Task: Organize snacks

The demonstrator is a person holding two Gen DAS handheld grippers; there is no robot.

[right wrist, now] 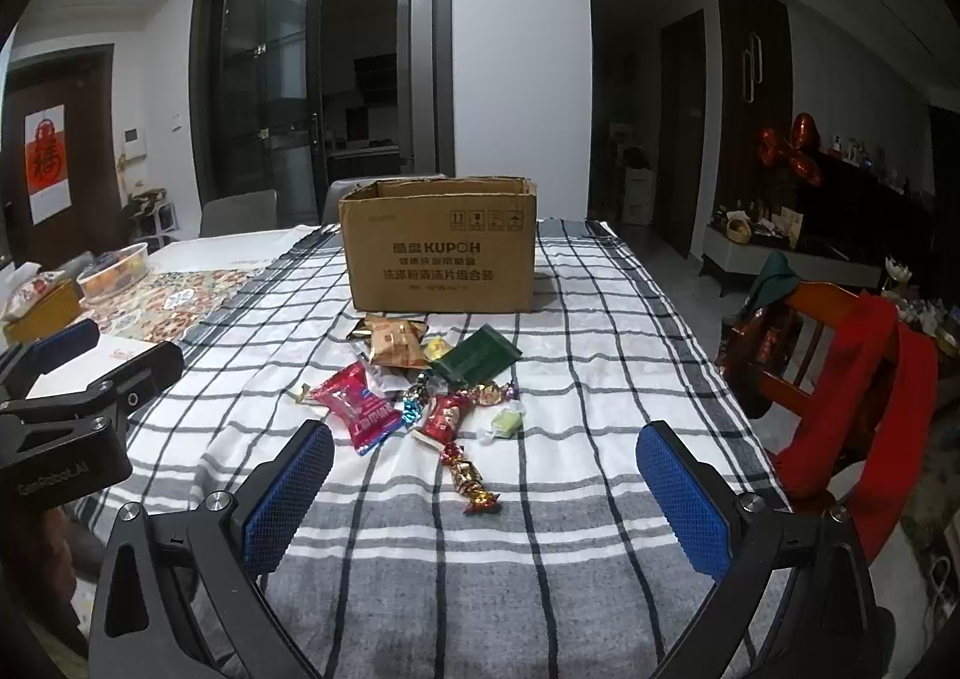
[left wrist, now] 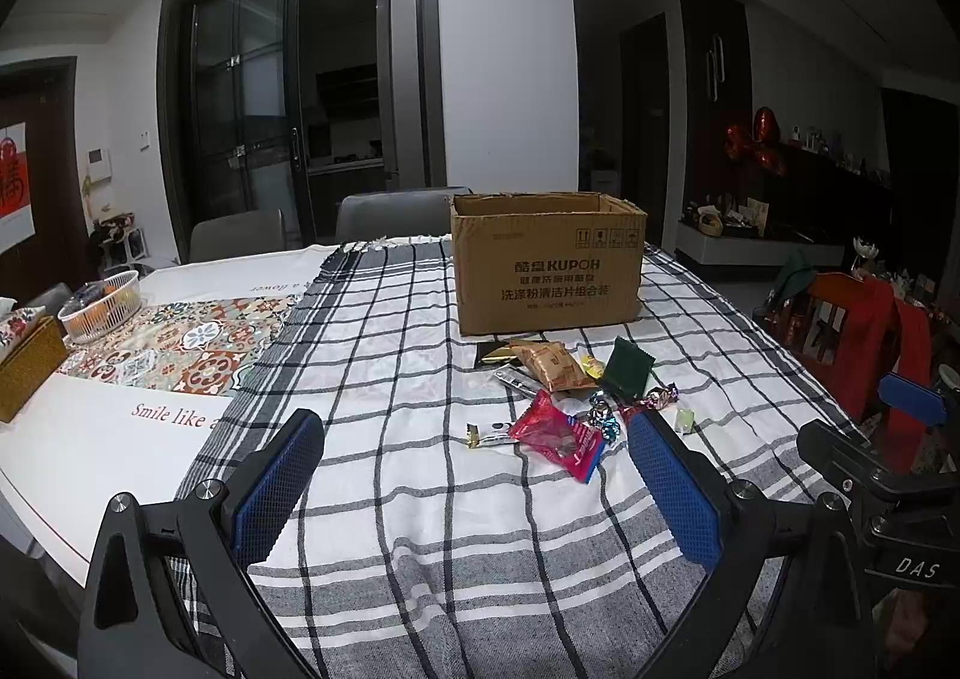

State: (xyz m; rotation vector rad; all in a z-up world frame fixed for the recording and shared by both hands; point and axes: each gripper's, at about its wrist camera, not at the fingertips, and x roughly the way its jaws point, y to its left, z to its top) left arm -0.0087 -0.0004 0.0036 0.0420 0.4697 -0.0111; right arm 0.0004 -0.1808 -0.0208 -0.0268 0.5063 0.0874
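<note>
An open cardboard box point(left wrist: 546, 265) stands on the checked tablecloth; it also shows in the right wrist view point(right wrist: 441, 253). Several snacks lie loose in front of it: a pink packet point(left wrist: 558, 436) point(right wrist: 360, 406), a tan biscuit pack point(left wrist: 549, 364) point(right wrist: 396, 343), a dark green pouch point(left wrist: 627, 367) point(right wrist: 477, 355), a small red packet point(right wrist: 441, 418), a pale green candy point(right wrist: 507, 421) and foil-wrapped candies point(right wrist: 471, 481). My left gripper point(left wrist: 474, 445) is open and empty, just short of the pile. My right gripper point(right wrist: 486, 457) is open and empty, with the foil candies between its fingers' line.
A white basket point(left wrist: 102, 307) and a woven tissue box point(left wrist: 27, 361) sit at the table's left. A wooden chair with red cloth point(right wrist: 864, 373) stands at the right edge. Grey chairs point(left wrist: 390, 214) stand behind the table.
</note>
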